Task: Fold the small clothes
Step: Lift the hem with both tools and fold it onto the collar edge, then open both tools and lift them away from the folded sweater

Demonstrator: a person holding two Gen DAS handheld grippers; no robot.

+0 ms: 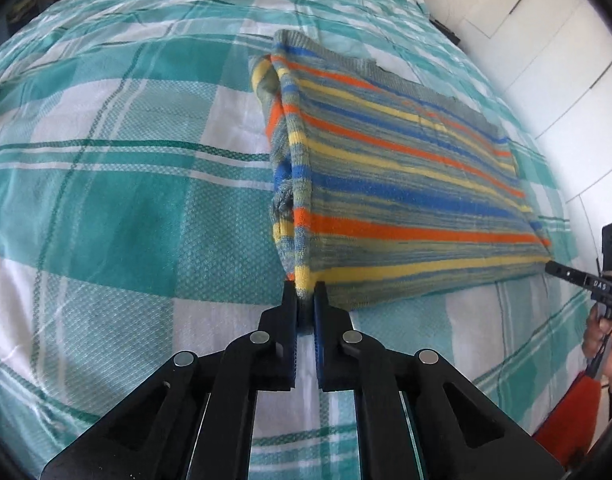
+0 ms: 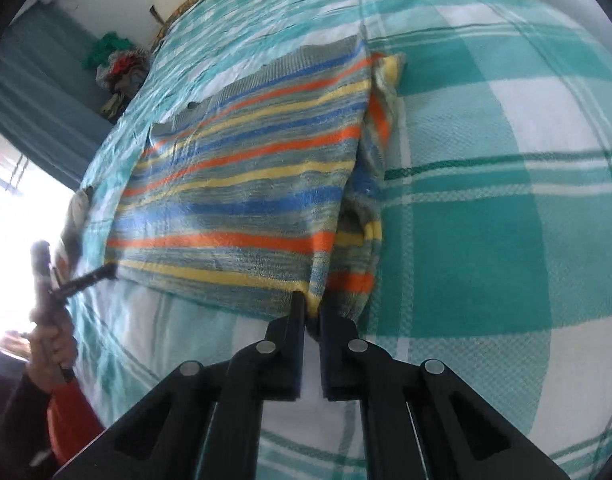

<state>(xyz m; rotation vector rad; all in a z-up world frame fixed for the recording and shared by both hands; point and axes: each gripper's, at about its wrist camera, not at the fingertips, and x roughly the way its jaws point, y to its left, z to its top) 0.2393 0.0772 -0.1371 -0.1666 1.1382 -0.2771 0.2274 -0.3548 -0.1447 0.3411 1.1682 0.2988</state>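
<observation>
While the striped knit sweater [image 1: 405, 184] lay spread on the teal-and-white checked bedspread [image 1: 118, 200], we had both tools on its near edge. Our left gripper [image 1: 305, 300] had its jaws pinched tight on one near corner, and our right gripper [image 2: 313, 312] was clamped the same way on the other. A sleeve [image 2: 375, 160] sat bunched along the side. Some clothes [image 2: 118, 68] were piled off the far side of the bed.

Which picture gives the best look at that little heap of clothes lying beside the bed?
The right wrist view: the heap of clothes shows green and red at the bed's far corner. The left wrist view catches only a dark, blurred scrap at its top left edge.
</observation>
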